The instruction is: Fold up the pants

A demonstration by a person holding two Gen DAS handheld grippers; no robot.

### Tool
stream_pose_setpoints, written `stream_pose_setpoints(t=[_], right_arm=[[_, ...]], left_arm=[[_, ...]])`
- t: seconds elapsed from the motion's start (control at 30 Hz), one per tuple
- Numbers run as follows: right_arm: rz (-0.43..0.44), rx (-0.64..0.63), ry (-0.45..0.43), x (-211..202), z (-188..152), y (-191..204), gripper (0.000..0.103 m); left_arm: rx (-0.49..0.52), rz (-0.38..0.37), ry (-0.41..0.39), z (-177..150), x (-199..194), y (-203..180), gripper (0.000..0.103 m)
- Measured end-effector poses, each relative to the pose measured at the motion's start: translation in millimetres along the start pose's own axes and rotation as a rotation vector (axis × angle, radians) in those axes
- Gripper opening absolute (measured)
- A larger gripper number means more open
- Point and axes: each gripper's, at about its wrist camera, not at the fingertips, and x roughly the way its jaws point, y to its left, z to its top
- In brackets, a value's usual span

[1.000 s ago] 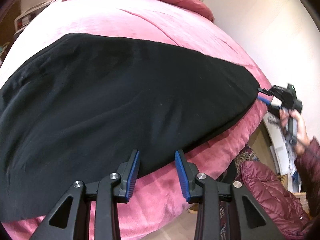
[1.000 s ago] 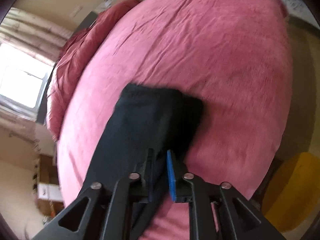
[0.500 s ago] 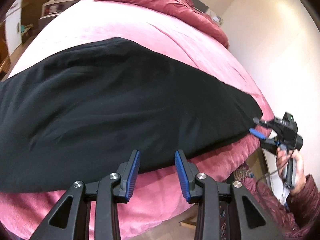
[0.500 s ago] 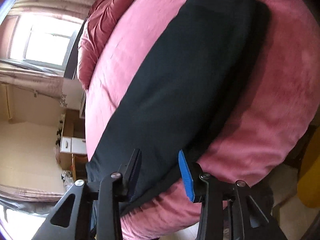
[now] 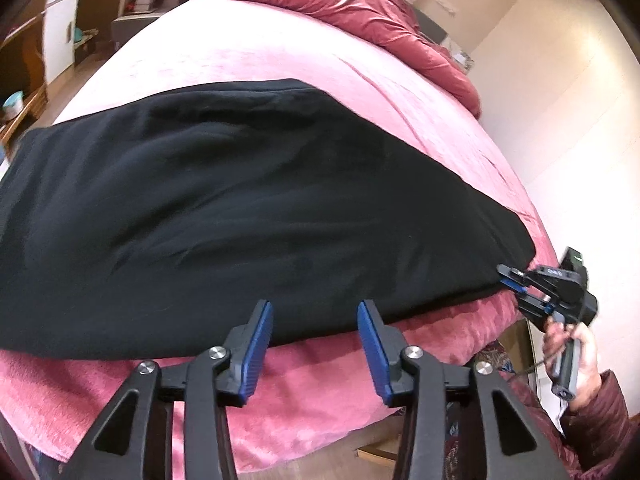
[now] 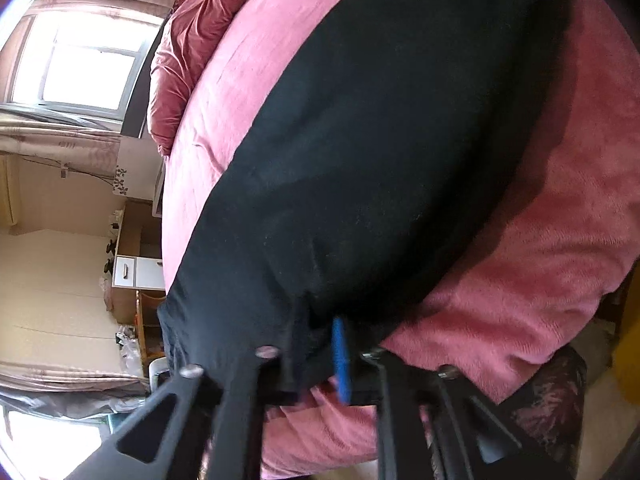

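Right now the black pants (image 5: 248, 216) are lying spread flat across the pink bedspread (image 5: 280, 64), running lengthwise along the bed's near edge, with one narrow end reaching the corner of the bed on the right side of the left wrist view. At that corner the right gripper (image 5: 507, 278) is clamping the end of the pants; its jaws have just been closing, and the black cloth is sitting between them. In the right wrist view the same gripper (image 6: 316, 356) is showing a blue pad (image 6: 341, 358) pressed against the bunched fabric, which is stretching away from it over the bedspread (image 6: 568, 240). The person's hand (image 5: 570, 340) is gripping its handle, a quilted maroon sleeve (image 5: 600, 428) behind it. The left gripper (image 5: 316, 344) is hovering at the long near edge of the pants, its jaws having just been opening wider; the blue pads (image 5: 260, 344) are standing apart with nothing between them. A rumpled red duvet (image 5: 360, 4) is lying beyond the pants at the bed's far end.
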Motion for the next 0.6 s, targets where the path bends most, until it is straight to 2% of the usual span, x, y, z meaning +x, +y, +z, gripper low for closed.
stream_pose_setpoints(t=[0.17, 0.3, 0.4, 0.53, 0.6], right_arm=[[-0.068, -0.124, 0.001, -13, -4, 11, 0.006], [-0.071, -0.089, 0.017, 2, -2, -1, 0.006], [-0.087, -0.107, 0.028, 7, -1, -1, 0.006], [-0.059, -0.090, 0.044, 4, 2, 4, 0.011], [-0.121, -0.188, 0.052, -2, -2, 19, 0.011]], left_arm=[[-0.077, 0.014, -0.034, -1, -10, 20, 0.048], [-0.127, 0.054, -0.014, 0, -6, 30, 0.048], [-0.137, 0.099, -0.035, 1, -9, 34, 0.048], [-0.182, 0.111, -0.077, 2, -21, 46, 0.048], [-0.181, 0.141, -0.101, 4, -29, 51, 0.048]])
